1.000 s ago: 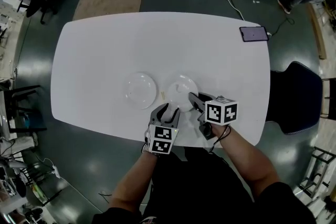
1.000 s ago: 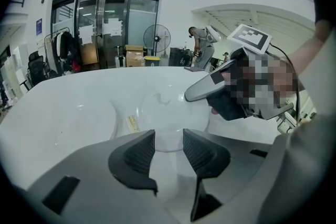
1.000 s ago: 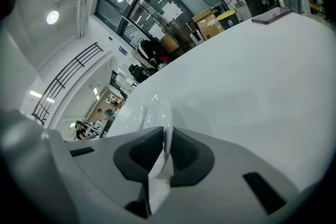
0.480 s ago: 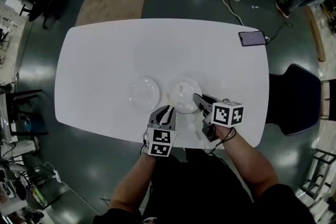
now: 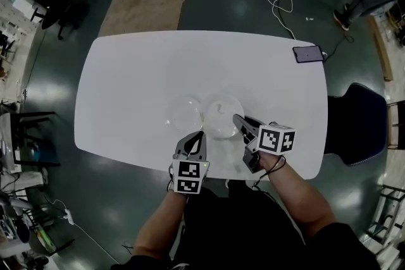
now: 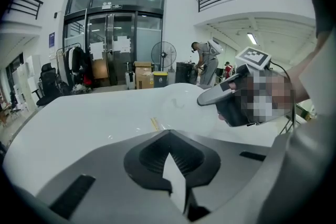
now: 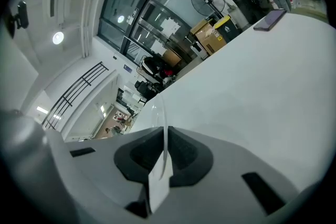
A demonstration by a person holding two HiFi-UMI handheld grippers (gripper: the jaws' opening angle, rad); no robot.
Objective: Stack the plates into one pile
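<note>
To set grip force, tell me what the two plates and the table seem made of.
Held plate: thin rim looks see-through in the right tongs, glossy; clear glass or plastic, cannot tell which. Other plate: same faint, glossy look, probably the same. Table: smooth white top with soft glare, perhaps laminate or painted board.

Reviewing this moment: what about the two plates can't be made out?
Head view: whether the right plate overlaps or touches the left plate; white rims blur into the white table.
Left gripper view: left plate, lost against the table.
Right gripper view: right plate shows edge-on only; left plate does not show.
</note>
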